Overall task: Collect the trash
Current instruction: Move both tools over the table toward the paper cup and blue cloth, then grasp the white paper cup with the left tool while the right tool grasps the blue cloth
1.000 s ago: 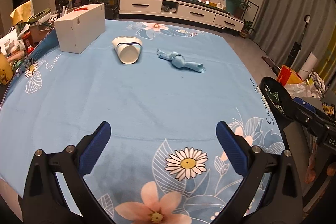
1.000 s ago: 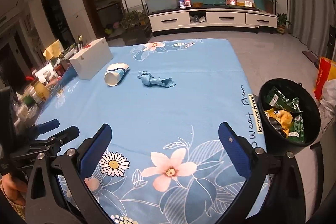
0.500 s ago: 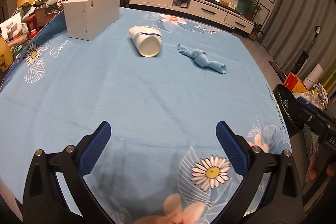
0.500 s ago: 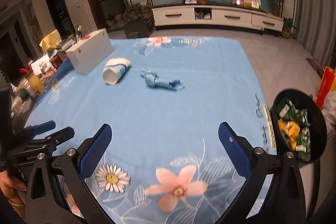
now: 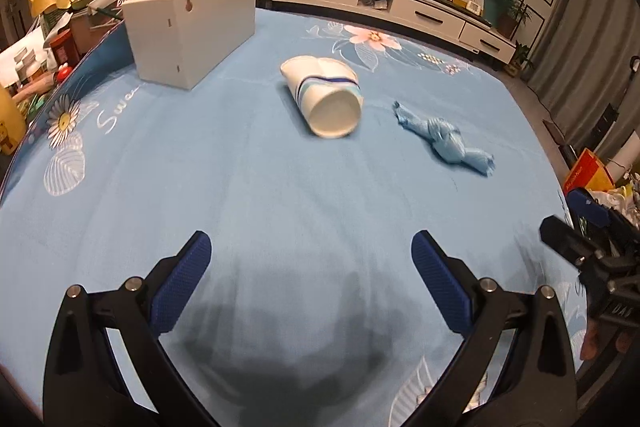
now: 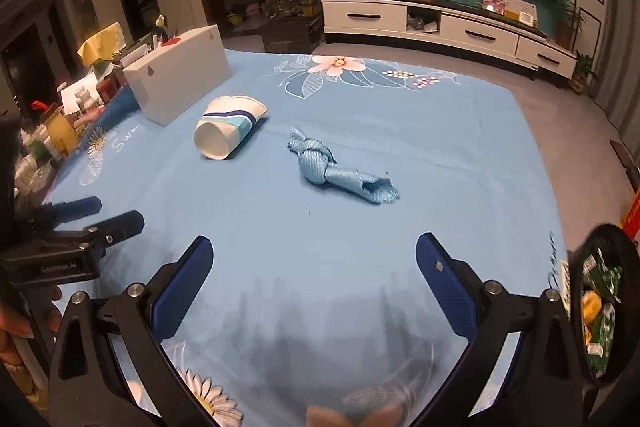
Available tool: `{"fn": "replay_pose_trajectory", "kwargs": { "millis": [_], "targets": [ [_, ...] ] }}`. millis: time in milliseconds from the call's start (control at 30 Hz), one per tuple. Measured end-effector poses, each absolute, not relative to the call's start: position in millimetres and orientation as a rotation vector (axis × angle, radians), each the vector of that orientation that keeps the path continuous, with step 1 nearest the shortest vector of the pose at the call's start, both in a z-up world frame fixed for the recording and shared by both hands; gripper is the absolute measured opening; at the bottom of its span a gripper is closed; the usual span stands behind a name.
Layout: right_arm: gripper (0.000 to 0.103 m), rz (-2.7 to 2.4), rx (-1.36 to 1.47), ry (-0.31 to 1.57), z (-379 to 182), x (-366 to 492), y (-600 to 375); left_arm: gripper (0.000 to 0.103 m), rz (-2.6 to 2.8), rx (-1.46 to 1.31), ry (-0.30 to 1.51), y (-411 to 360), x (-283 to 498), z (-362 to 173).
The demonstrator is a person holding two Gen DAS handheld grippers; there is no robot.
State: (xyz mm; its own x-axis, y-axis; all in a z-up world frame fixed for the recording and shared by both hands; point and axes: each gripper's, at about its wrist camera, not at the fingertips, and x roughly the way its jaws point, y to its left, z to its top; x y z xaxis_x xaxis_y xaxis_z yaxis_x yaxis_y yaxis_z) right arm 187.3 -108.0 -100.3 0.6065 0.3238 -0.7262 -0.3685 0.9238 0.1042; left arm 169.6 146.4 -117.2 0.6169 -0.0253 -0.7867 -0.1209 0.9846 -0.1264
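Two pieces of trash: a paper cup (image 5: 326, 99) and a knotted blue cloth (image 5: 444, 139) lie on the blue flowered bench (image 5: 240, 167); nothing is picked up yet.
White box: it stands at the far left of the bench (image 5: 192, 27), just beside the cup but not touching; it looks like no trash, so leave it.
Cup: it lies on its side, left of the cloth, its round white base turned towards you. Judge it light and thin-walled; it will crush or roll if you squeeze hard. Take it across the middle of the body, gently.
Cloth: it lies right of the cup, apart from it, a tight knot with loose tails. Soft and light, it will not slip; take hold at the knot (image 6: 316, 163), the thickest part.
Your left gripper (image 5: 312, 279): fingers spread wide, holding nothing, above the bench and short of the cup.
Your right gripper (image 6: 314, 283): fingers also wide apart and empty, pointed at the cloth.
Bin: the black bin (image 6: 576, 291) sits off the right edge of the bench, already holding wrappers.
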Motion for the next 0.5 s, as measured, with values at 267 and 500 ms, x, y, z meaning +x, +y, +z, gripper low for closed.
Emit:
{"fn": "replay_pose_trajectory", "kwargs": {
  "millis": [267, 500],
  "targets": [
    [0.099, 0.405, -0.086, 0.825, -118, 235, -97, 0.1, 0.073, -0.174, 0.881, 151, 211, -116],
    [0.096, 0.441, -0.151, 0.817, -131, 268, -77, 0.1, 0.028, -0.244, 0.868, 161, 248, -121]
  ]
}}
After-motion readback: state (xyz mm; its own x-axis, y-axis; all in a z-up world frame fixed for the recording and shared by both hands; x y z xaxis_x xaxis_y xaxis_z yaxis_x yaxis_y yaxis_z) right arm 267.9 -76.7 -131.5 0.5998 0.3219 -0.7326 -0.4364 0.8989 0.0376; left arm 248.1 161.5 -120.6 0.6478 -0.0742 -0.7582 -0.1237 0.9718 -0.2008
